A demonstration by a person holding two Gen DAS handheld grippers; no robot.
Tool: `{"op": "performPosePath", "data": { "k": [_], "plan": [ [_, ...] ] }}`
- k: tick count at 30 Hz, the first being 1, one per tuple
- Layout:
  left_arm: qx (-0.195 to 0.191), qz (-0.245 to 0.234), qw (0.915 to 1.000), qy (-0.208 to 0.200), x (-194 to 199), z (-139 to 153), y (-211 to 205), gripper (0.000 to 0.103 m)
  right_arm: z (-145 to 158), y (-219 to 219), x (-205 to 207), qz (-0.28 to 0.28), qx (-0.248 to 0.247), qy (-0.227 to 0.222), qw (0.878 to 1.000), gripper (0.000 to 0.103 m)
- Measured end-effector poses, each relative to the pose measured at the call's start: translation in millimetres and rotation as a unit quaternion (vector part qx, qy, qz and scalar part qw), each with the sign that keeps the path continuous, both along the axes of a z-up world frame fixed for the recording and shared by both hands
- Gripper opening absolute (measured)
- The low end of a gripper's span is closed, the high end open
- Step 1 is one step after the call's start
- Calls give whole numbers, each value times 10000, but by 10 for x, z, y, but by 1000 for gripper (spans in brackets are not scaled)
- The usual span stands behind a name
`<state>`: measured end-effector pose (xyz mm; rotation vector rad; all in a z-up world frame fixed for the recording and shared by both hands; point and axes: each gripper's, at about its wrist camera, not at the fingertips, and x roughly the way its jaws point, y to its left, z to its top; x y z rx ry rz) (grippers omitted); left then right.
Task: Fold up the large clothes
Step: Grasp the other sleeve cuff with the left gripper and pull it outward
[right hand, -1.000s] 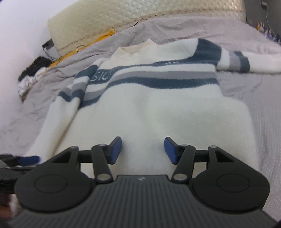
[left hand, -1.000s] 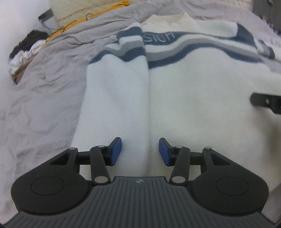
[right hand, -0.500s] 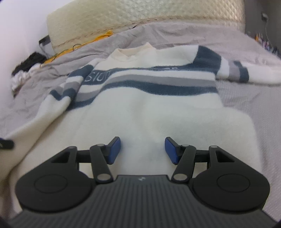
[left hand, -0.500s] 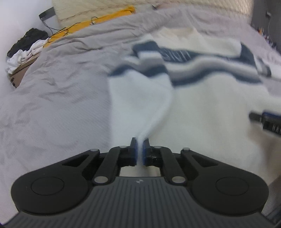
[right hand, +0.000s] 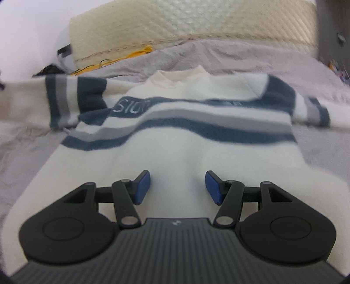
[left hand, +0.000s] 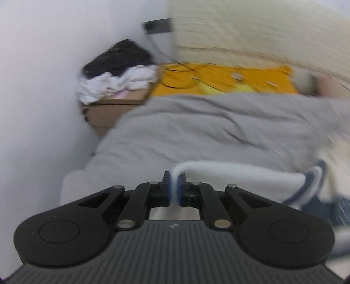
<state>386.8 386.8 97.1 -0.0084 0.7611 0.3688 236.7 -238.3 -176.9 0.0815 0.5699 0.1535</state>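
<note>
A cream sweater [right hand: 188, 150] with navy and grey chest stripes lies flat on the grey bedcover [right hand: 273, 61], neck toward the headboard. Its left sleeve [right hand: 63, 102] is stretched out to the left, off the body. In the left wrist view that sleeve [left hand: 240, 177] runs from the right into my left gripper [left hand: 174, 189], which is shut on the cuff end, lifted above the bedcover [left hand: 207, 131]. My right gripper [right hand: 177, 187] hovers low over the sweater's lower body, open, with nothing between its blue pads.
A cardboard box [left hand: 113, 111] heaped with dark and white clothes stands by the white wall at the bed's left. Yellow cloth with cables [left hand: 223, 80] lies below the cream quilted headboard [right hand: 196, 19]. The sweater's other sleeve [right hand: 315, 111] lies out to the right.
My left gripper shut on the sleeve end, then rose and swung far left, pulling the sleeve out sideways from the body. The right gripper shifted slightly and stayed open.
</note>
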Motion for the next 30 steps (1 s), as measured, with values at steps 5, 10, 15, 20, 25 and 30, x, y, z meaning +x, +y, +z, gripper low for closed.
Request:
{"op": "performPosePath", "data": {
  "k": [5,10,15,20,25,30],
  "plan": [
    [-175,594,9981,10,767,-391,647,7,-78,37,204,5,29,-99,9999,59],
    [-755,971,9924,7,1210,-1057,986,7,-181,62,368,-104,147,5,9998,62],
    [-1008,835,9912,180,1457,-1484,1118,8,-238,136,452,-137,24,-69,9999,66],
    [-1002,719,9922,180,1447,-1479,1098,12,-237,120,554,-203,143,2,9997,66],
    [-777,670,9945,207,1264,-1201,884,32,-242,65,518,-198,307,-40,9993,65],
    [-544,428,9976,15,945,-694,502,51,-187,16,436,-163,344,-86,9992,64]
  ]
}}
